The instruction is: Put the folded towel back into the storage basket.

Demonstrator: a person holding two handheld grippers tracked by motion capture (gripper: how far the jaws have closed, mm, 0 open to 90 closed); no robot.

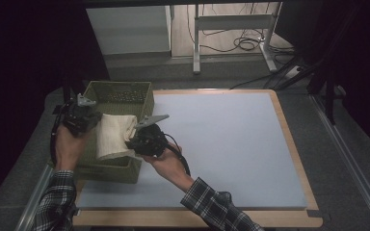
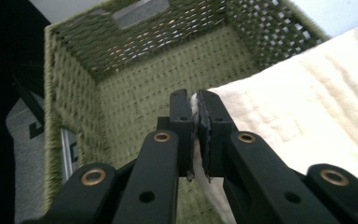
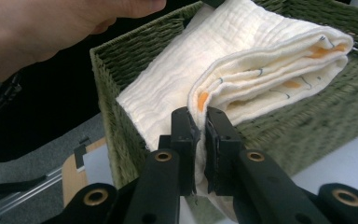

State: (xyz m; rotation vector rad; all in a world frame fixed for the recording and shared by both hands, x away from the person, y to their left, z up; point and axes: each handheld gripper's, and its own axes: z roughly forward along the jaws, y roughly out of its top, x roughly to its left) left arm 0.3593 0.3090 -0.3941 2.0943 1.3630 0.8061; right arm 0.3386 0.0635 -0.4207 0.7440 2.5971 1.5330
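Note:
A folded cream towel [image 1: 114, 136] hangs over a green woven basket [image 1: 143, 94] at the table's left edge. My left gripper [image 1: 92, 121] is shut on the towel's left edge, above the basket's inside. In the left gripper view its jaws pinch the cloth [image 2: 307, 116] with the basket floor [image 2: 135, 102] below. My right gripper [image 1: 134, 139] is shut on the towel's right edge, by the basket's near right wall. In the right gripper view the folded towel [image 3: 242, 70] stretches away over the basket rim [image 3: 103, 100], with a hand [image 3: 42, 28] at top left.
A pale blue mat [image 1: 231, 144] covers the wooden table [image 1: 289, 139] to the basket's right. A white desk frame [image 1: 231, 29] and cables lie on the floor beyond the table. Dark space flanks both sides.

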